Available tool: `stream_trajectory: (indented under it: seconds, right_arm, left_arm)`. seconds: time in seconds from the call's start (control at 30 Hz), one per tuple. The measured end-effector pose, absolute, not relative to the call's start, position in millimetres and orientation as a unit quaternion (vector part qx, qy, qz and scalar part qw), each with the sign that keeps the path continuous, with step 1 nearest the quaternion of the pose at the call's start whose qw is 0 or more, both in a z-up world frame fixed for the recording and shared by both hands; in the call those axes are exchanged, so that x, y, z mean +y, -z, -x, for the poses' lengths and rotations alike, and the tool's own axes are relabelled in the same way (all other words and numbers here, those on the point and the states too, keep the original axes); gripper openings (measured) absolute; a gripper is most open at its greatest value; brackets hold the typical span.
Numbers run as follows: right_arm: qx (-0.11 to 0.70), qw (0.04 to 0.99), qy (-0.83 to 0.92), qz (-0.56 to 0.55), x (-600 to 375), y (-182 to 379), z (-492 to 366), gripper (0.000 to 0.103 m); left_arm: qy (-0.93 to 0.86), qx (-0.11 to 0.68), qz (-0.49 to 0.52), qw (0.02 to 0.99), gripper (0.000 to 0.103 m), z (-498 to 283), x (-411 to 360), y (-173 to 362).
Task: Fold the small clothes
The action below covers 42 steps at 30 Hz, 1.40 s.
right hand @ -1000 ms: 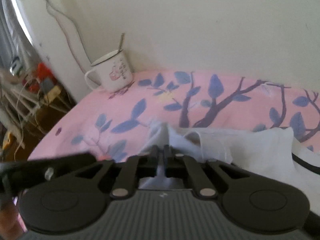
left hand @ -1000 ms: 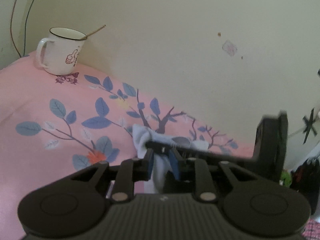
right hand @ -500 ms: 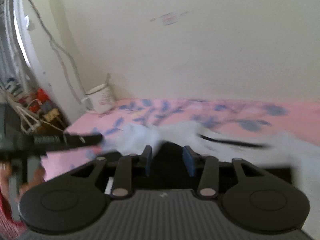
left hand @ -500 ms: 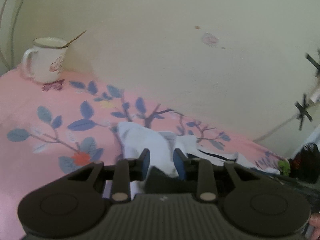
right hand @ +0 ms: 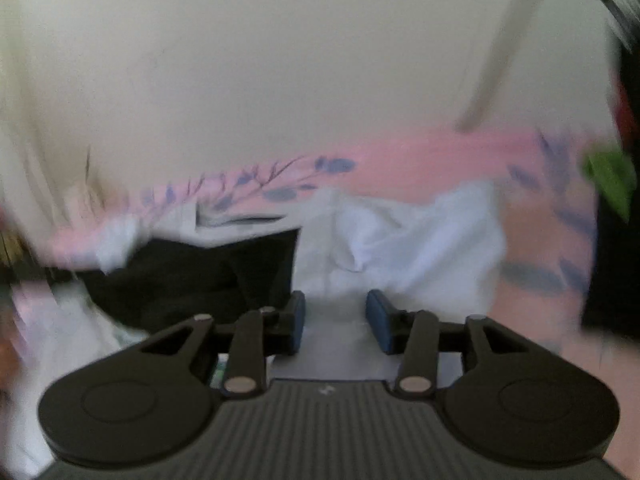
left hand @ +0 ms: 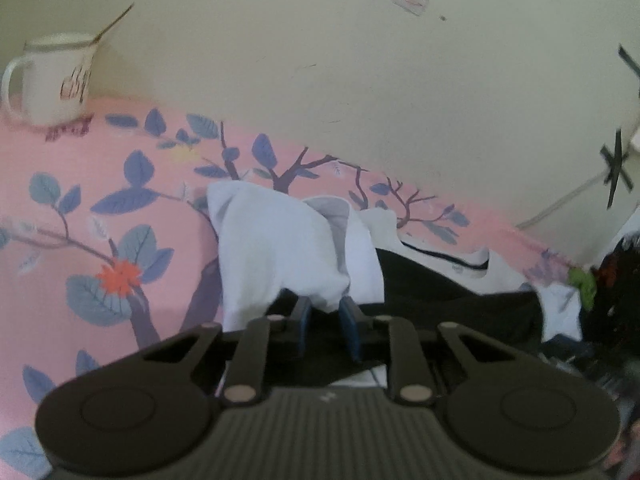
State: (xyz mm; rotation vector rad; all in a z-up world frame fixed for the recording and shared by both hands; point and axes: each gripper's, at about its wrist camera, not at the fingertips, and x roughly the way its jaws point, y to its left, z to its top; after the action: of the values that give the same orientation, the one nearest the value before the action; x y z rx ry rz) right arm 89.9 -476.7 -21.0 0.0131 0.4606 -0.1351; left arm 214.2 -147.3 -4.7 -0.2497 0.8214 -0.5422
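**Fold small clothes: grip and release status**

Left tool (left hand: 326,318): narrow gap, just closed further, blue pads (left hand: 301,320) nipped on the lowest corner of the white garment (left hand: 272,248). Corner drawn up off the pink flowered sheet (left hand: 80,152), the rest of the flap sloping away from the pads towards the wall. Judged purpose of this hold: to keep one corner under control so that the flap can be carried over the body of the garment as a fold.

Right tool (right hand: 335,316): set apart, just opened further, nothing between the pads. White garment (right hand: 420,248) lying rumpled on the sheet just beyond the tips, not gripped on this side. Judged purpose of the open setting: a free approach to a fresh edge or corner. View blurred, so no exact edge to be picked out.

Location of the work: garment in the middle of the sheet, close to the wall, with black cloth (left hand: 432,292) lying against its near side; in the right view, black cloth (right hand: 200,272) to the left of the pads. Same item or a separate one: cannot tell.

Mug (left hand: 56,80): upright at the far left corner of the sheet, well apart from the garment. Keep any sweep of the flap away from it.

Fold judged as begun, not finished: fabric bunched, no flat layers yet.
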Motion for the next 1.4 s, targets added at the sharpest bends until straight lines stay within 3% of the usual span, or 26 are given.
stream_trajectory:
  seconds: [0.13,0.33,0.8,0.97,1.1,1.4]
  right_arm:
    - [0.226,0.972,0.067,-0.004,-476,20,-89,0.045]
    - [0.217,0.973,0.057,-0.058,-485,21,-88,0.046]
    - [0.195,0.970,0.050,-0.133,-504,21,-82,0.045]
    - [0.176,0.970,0.051,-0.159,-512,20,-74,0.052]
    - [0.143,0.973,0.039,-0.175,-516,19,-63,0.056]
    - [0.131,0.964,-0.041,-0.230,-521,5,-35,0.059]
  left_arm:
    - [0.263,0.398,0.138,0.868,0.017,-216,-145,4]
    - [0.272,0.356,0.149,0.881,0.035,-208,-141,-9]
    - [0.211,0.359,0.104,0.903,0.038,-197,-143,-14]
    - [0.247,0.298,0.100,0.917,0.046,-112,-103,-50]
    - [0.244,0.275,0.096,0.925,0.048,-17,-56,-49]
    - [0.146,0.322,0.151,0.923,0.050,116,23,-12]
